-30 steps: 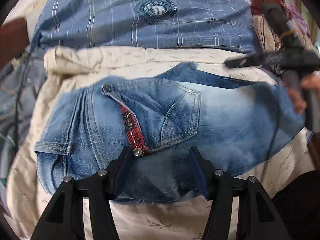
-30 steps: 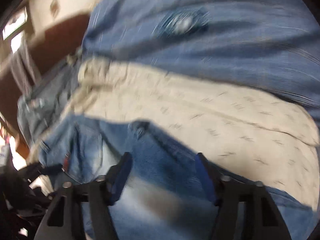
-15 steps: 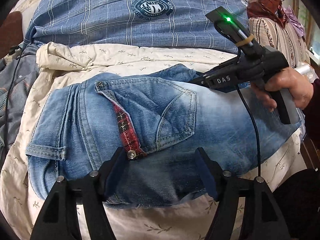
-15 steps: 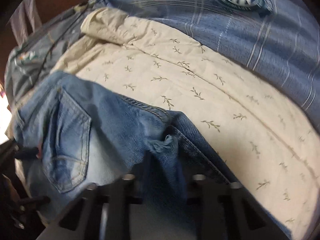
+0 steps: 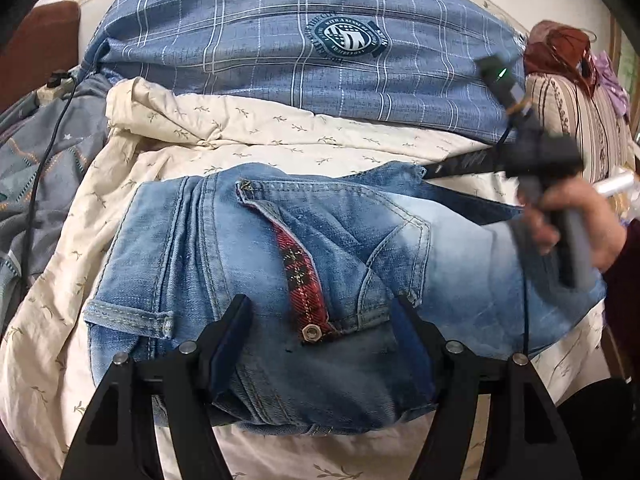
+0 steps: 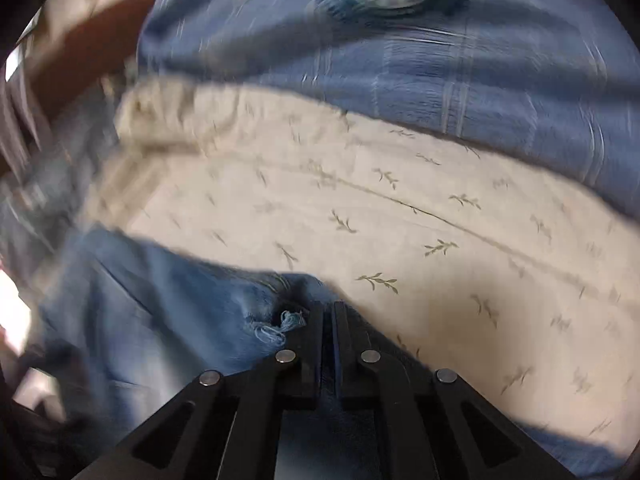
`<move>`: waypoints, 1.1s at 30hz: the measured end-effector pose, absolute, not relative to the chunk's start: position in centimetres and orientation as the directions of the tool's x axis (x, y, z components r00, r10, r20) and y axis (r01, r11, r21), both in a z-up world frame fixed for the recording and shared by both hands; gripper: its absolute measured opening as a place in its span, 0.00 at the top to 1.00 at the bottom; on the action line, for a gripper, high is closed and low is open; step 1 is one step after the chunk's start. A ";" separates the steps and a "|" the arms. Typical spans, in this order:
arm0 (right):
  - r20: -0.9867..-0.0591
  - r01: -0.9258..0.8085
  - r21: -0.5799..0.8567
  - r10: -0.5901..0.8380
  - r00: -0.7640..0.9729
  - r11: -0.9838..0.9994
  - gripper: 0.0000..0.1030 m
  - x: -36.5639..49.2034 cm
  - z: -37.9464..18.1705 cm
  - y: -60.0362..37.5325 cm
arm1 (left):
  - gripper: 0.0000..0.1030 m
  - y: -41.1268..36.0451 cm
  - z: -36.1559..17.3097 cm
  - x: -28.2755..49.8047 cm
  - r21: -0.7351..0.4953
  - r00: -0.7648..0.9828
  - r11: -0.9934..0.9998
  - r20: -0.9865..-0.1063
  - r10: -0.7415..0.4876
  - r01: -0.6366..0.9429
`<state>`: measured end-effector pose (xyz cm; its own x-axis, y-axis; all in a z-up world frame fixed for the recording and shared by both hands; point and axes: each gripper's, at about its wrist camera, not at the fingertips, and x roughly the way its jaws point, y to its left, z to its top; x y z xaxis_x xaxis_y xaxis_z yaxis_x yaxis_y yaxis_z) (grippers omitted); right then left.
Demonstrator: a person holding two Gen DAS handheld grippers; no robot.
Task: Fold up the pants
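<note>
Blue jeans lie folded across the cream sheet, back pocket and red plaid trim facing up. My left gripper stands open over the waist end, its fingers on either side of the pocket button and not pinching the cloth. At the far edge of the jeans, a hand holds my right gripper, whose tip meets the frayed hem corner. In the right wrist view the right gripper has its jaws pressed together on that frayed denim hem, with the jeans trailing off to the left.
A cream sheet with a leaf print covers the bed. Behind it lies a blue plaid pillow with a round badge. A black cable runs over grey bedding at the left. A striped cushion sits at the right.
My right gripper's jaws closed onto the frayed hem and it shifted along the far edge of the jeans. My left gripper's jaws spread a little wider and stayed in place.
</note>
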<state>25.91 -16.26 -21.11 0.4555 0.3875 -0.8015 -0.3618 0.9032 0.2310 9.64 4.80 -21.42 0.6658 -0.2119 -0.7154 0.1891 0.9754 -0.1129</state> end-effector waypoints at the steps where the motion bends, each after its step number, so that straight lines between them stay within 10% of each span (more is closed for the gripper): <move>1: -0.791 -0.354 0.279 0.423 0.442 0.893 0.95 25.9 -20.7 -17.0 | 0.30 4.7 -21.5 9.7 -0.112 0.664 0.975 -0.716 -0.213 0.192; 8: -0.795 -0.373 0.384 0.508 0.332 0.845 0.92 25.1 -18.7 -18.1 | 0.30 5.0 -21.6 9.3 -0.125 0.662 0.971 -0.714 -0.229 0.202; 33: -0.898 -0.427 0.099 0.266 0.351 0.899 0.81 22.7 -21.7 -18.5 | 0.29 4.7 -22.0 9.2 -0.105 0.637 0.963 -0.731 -0.245 0.249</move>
